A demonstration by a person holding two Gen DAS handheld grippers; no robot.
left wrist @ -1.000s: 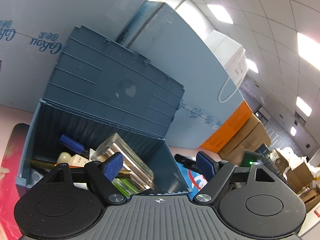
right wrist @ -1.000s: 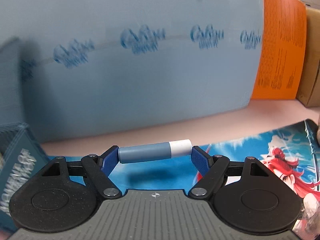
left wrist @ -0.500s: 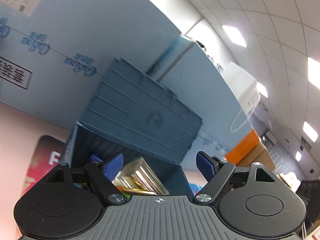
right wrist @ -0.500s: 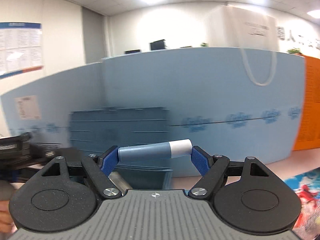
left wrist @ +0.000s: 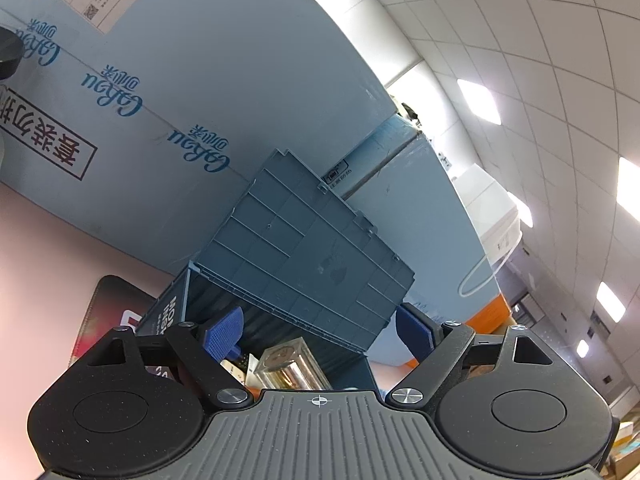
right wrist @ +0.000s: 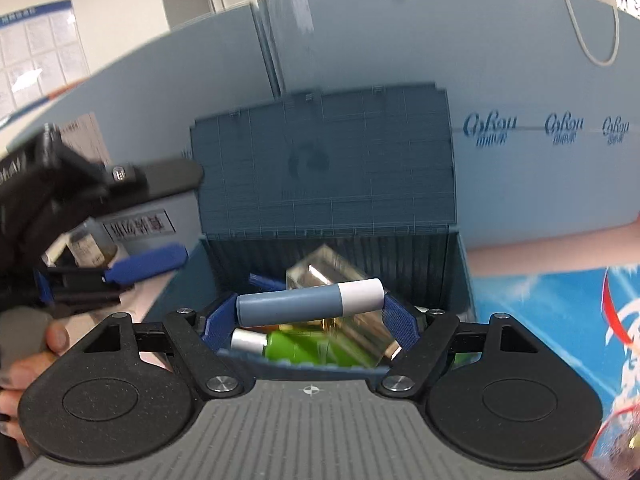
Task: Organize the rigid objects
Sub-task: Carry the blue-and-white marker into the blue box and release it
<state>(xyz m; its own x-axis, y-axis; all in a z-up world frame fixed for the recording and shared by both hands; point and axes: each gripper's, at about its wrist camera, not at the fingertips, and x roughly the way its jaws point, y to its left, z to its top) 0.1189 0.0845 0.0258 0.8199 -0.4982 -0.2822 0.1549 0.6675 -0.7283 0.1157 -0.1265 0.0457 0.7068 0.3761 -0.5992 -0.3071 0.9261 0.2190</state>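
Observation:
My right gripper point(right wrist: 310, 314) is shut on a grey-blue tube with a white cap point(right wrist: 310, 307), held crosswise just above the front of an open blue-grey storage box point(right wrist: 456, 272). Inside the box lie a clear glass perfume bottle point(right wrist: 356, 324) and a green bottle with a silver cap point(right wrist: 296, 345). My left gripper point(left wrist: 320, 334) is open and empty, tilted upward beside the box point(left wrist: 168, 312), whose lid point(left wrist: 312, 256) stands upright. The perfume bottle point(left wrist: 290, 370) shows just past its fingers. The left gripper also shows in the right wrist view point(right wrist: 116, 268), left of the box.
Pale blue foam boards point(right wrist: 540, 128) stand behind the box. A printed blue mat point(right wrist: 540, 312) lies to the box's right on the pink tabletop point(right wrist: 560, 248). A dark red and black mat point(left wrist: 108, 312) lies to its left. A small jar point(right wrist: 86, 246) stands at the left.
My right gripper has swung left from the mat to the box, carrying the tube. My left gripper has drawn back from over the box and tilted up.

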